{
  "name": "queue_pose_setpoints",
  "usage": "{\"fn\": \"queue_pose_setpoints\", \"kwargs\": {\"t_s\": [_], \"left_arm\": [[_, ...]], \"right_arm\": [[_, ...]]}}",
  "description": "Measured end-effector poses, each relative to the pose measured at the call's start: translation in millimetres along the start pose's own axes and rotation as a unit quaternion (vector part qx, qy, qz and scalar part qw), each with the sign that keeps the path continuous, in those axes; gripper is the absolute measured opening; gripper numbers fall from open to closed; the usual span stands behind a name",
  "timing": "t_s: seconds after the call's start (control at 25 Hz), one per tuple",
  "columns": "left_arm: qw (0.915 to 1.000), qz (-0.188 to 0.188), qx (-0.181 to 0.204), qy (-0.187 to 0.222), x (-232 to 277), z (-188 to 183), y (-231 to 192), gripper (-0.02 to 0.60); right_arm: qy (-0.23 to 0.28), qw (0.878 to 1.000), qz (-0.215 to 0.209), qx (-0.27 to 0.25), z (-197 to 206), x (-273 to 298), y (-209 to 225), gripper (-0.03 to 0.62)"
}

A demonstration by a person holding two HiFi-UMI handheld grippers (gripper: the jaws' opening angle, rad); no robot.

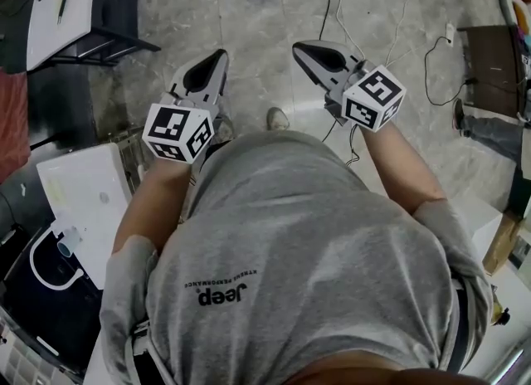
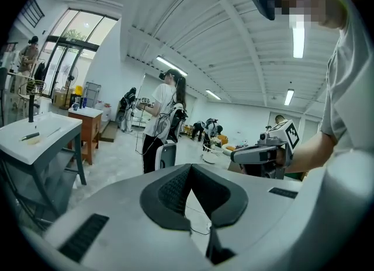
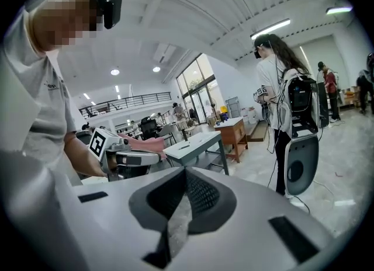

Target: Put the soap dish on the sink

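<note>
Head view: left gripper [image 1: 219, 55] and right gripper [image 1: 299, 46] reach forward side by side over the floor [image 1: 249, 18], both tipped slightly down. The white stand [image 1: 58, 10] sits ahead and leftward, nearer the left one. Left gripper view: jaws clenched on nothing, stand at left. Right gripper view: jaws likewise closed, empty. No soap dish shows anywhere.

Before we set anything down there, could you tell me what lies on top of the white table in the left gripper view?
On the white table lie a small dark item and a thin stick; its left part is cut off.
</note>
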State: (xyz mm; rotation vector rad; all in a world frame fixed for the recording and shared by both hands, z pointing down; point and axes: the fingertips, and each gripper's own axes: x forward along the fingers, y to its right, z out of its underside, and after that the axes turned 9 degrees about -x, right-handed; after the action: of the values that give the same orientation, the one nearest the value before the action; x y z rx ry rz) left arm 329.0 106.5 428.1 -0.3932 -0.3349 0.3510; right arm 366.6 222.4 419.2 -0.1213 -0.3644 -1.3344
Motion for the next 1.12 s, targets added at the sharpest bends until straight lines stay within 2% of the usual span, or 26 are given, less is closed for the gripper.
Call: {"fn": "queue_pose_setpoints", "kwargs": {"t_s": [1.12], "left_arm": [[0.9998,-0.006,0.0,0.018,-5,-14,-9,0.015]], "right_arm": [[-0.002,1.0,-0.008,-0.011,-8,9,0,0.051]]}}
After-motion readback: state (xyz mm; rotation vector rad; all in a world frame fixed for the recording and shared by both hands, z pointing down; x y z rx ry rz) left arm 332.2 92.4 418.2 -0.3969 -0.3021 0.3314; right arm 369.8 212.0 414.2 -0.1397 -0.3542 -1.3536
